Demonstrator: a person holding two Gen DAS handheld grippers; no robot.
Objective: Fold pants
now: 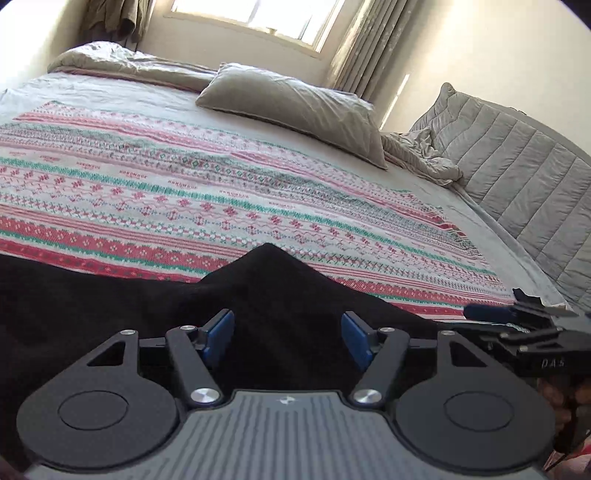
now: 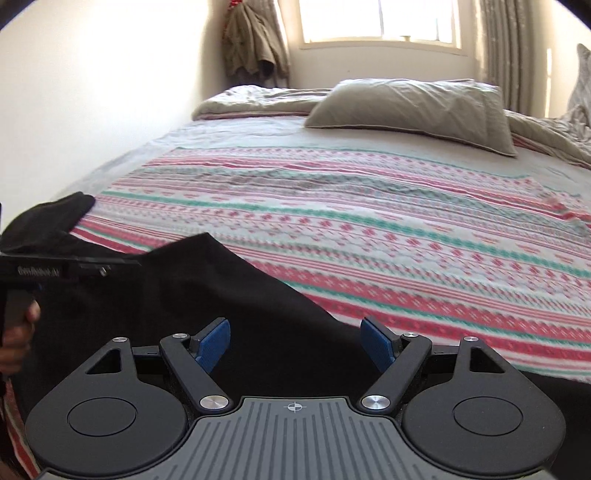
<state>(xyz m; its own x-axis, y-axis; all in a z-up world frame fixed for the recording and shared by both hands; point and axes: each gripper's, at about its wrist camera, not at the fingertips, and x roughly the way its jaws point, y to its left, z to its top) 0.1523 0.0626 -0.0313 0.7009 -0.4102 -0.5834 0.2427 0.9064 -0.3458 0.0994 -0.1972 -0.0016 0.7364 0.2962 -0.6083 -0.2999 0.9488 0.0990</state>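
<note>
Left hand-held gripper point(image 1: 287, 334) and right hand-held gripper point(image 2: 295, 341): jaws wide apart, blue pads clear of cloth, nothing gripped. Black pants point(image 1: 110, 295) spread beneath both, on near edge of bed. Beyond: striped red, green and white blanket point(image 1: 221, 192) across mattress. Farther: grey pillow point(image 1: 295, 107), rumpled duvet point(image 2: 251, 98), quilted headboard point(image 1: 517, 177). At back: sunlit window point(image 2: 380, 22), curtains point(image 1: 369, 48).

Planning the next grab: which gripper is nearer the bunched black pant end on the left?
Left. The left gripper sits just in front of the bunched end; the right gripper is farther right, over the pants.
</note>
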